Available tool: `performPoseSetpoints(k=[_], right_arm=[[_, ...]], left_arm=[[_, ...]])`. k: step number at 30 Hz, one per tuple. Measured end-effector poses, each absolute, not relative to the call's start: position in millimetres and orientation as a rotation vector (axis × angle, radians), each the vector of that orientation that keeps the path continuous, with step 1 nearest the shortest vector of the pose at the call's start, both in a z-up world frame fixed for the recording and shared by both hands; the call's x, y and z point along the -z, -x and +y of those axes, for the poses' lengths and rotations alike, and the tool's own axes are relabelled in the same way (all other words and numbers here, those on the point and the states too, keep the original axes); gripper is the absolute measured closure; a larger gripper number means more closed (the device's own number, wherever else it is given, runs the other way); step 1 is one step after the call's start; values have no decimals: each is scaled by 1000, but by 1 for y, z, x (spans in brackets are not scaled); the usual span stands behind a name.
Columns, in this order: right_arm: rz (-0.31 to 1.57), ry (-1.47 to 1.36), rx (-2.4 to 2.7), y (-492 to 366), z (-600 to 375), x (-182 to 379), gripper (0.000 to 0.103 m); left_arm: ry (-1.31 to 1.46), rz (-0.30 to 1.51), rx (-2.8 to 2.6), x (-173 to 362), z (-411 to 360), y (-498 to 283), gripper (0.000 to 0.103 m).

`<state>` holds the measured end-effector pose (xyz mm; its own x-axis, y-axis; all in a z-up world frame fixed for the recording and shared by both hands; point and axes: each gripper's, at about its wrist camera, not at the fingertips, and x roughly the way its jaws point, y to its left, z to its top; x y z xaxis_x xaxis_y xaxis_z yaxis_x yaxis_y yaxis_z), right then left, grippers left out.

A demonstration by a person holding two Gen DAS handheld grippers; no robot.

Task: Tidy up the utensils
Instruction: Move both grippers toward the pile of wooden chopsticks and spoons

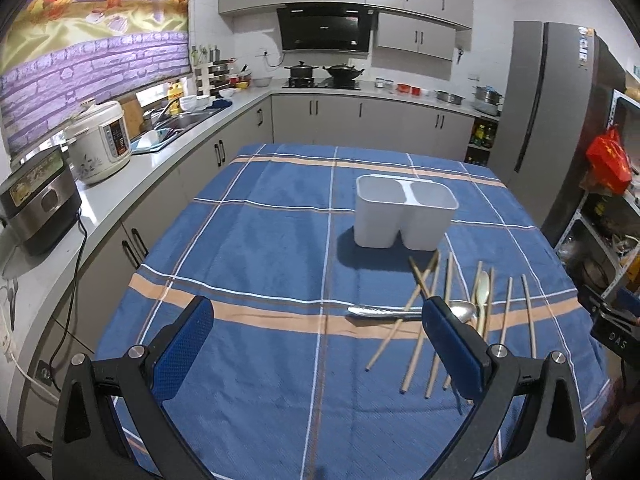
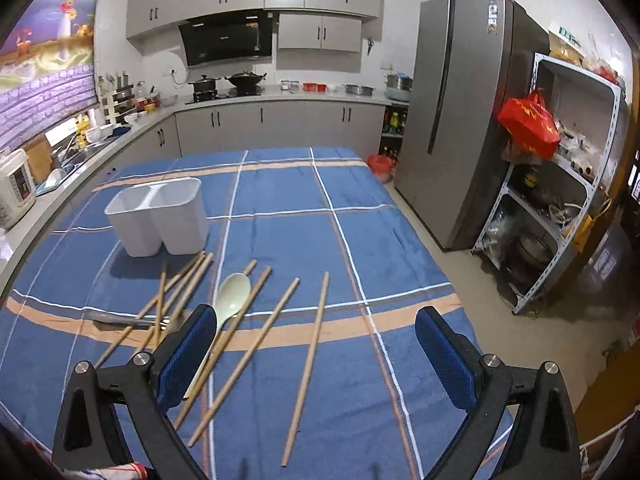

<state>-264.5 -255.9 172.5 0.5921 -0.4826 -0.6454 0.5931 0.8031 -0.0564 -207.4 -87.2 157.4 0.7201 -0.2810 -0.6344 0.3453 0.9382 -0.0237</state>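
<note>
Several chopsticks [image 2: 308, 356] btwn open right tool [image 2: 316, 356] fingers.

open cloth [image 1: 260, 240] left, chopsticks [image 2: 256, 344] scattered right

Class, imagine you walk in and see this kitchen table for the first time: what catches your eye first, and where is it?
A scatter of wooden chopsticks lies across the blue checked tablecloth, with a pale spoon among them. Behind them stands an empty white two-compartment holder. Both grippers, left gripper and right gripper, are open.
</note>
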Motion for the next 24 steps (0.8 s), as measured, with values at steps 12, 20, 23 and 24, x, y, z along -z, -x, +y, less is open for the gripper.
performPoseSetpoints(k=[12,20,23,24], right_arm=[[695,-157,618,268,-232,-181,2],[698,-129,633,268,-223,-184,2],[700,-116,643,267,-220,-184,2],[701,-111,648,267,-219,-183,2]], left_arm=[[-125,659,397,-160,-95,232,0],[-141,644,403,-162,-92,241,0],[-144,645,400,-162,-91,242,0],[-145,646,399,-162,-90,243,0]])
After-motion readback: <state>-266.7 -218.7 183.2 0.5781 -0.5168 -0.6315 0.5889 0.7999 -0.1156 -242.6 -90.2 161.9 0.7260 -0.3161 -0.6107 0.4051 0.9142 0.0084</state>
